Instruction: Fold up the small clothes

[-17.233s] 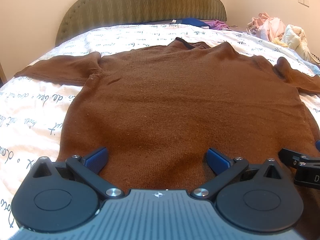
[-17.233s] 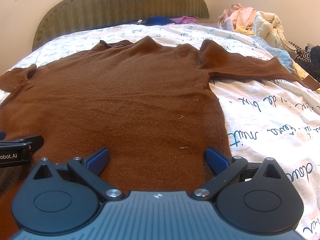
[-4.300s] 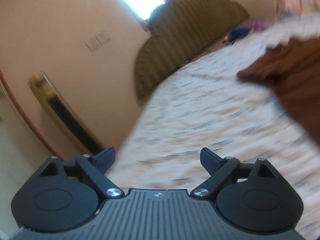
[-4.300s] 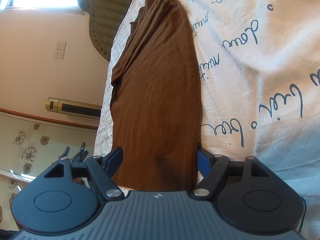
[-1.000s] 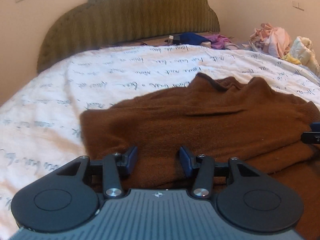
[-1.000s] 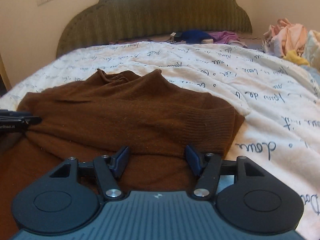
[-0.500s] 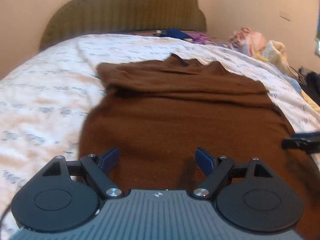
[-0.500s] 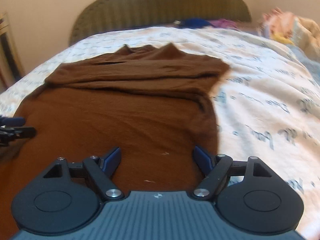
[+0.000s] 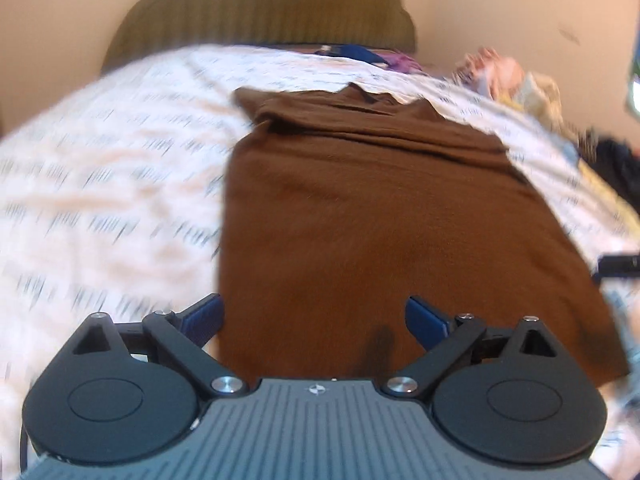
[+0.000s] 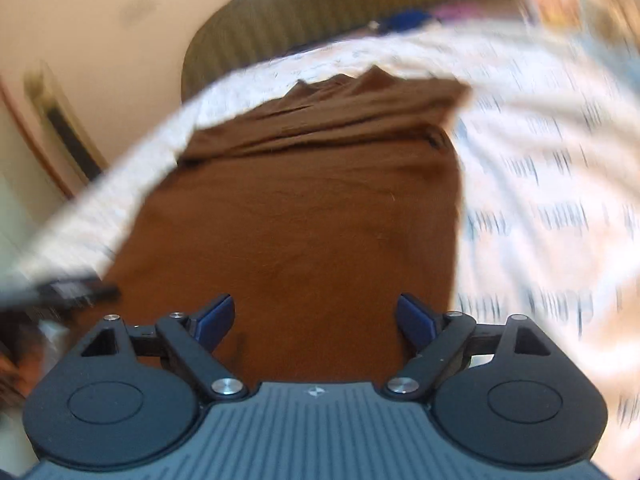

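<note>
My left tool (image 9: 314,316) and right tool (image 10: 316,314) both gaped wide, holding nothing, above the hem of the brown sweater (image 9: 384,216), which lay flat on the bed (image 9: 104,184) with its sleeves folded across the chest. Next, I judged, each should pinch a hem corner and carry it toward the collar.

**Both grippers are pulling back to the sweater's hem**

The brown sweater (image 9: 360,216), spread flat with its sleeves out at the start, is now lying as a narrow rectangle, both sleeves folded across its chest just below the collar. The left gripper (image 9: 314,316) and the right gripper (image 10: 314,314), a second ago partly closed near those folded sleeves, are now spreading their jaws wide and hovering over the sweater's hem, the end farthest from the headboard (image 9: 260,4).
</note>
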